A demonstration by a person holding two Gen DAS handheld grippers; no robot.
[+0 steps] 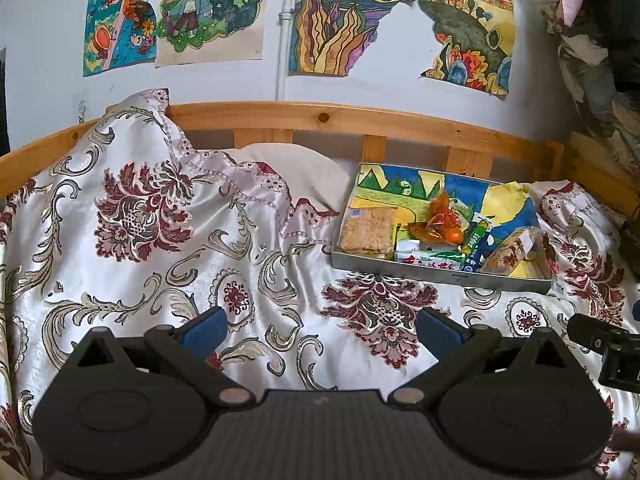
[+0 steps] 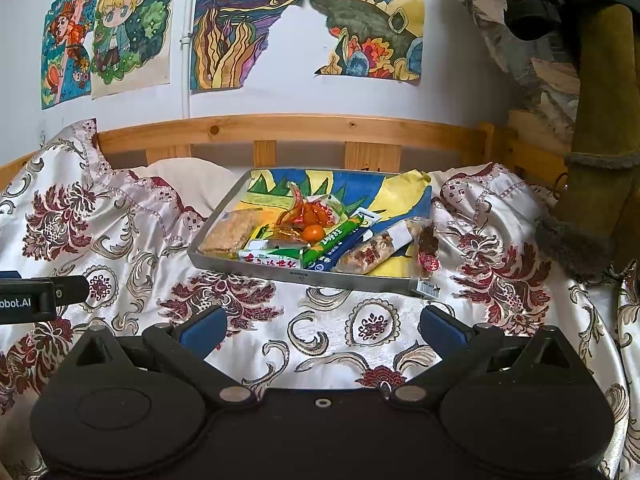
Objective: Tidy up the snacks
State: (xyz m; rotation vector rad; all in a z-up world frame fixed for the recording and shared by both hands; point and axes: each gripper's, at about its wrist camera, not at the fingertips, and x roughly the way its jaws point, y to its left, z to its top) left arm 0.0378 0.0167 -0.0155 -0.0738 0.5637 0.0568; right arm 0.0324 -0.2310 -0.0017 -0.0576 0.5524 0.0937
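We find the left claw (image 1: 322, 330) spread wide and empty above the patterned bedspread (image 1: 140, 240). The right claw (image 2: 320, 328) is likewise parted and holds nothing. The metal tray (image 2: 256, 266) rests on the bed near the wooden headboard rail (image 2: 288, 130), toward the bed's right side. The snacks (image 2: 308, 236) lie heaped inside it along its near edge. One dark wrapped packet (image 2: 428, 256) overhangs the tray's near right corner.
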